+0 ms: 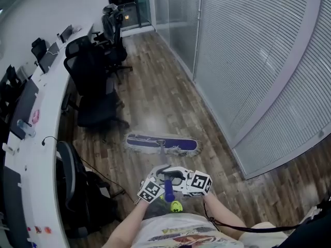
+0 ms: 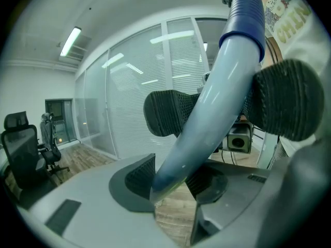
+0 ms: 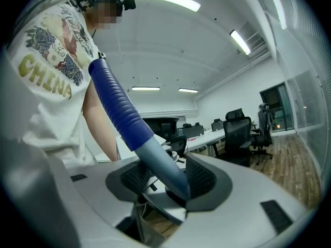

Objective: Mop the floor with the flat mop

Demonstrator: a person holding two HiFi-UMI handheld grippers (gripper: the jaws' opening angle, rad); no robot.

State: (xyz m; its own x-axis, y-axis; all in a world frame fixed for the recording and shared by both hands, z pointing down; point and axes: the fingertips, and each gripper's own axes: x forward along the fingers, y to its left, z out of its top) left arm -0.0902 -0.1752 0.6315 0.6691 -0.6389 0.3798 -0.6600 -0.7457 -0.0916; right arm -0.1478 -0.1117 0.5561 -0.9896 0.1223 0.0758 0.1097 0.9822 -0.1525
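Note:
The flat mop's head, purple with a grey fringe, lies flat on the wood floor ahead of me. Its pale handle runs back to a blue grip in front of my body. Both grippers meet there. My left gripper has the pale handle slanting between its dark pads, which close against it. My right gripper grips the same handle just below the blue grip, pads pressed on either side.
A long white curved desk with monitors runs along the left, and black office chairs stand beside it. A dark bag and a cable lie on the floor near my left. A glass wall with blinds bounds the right.

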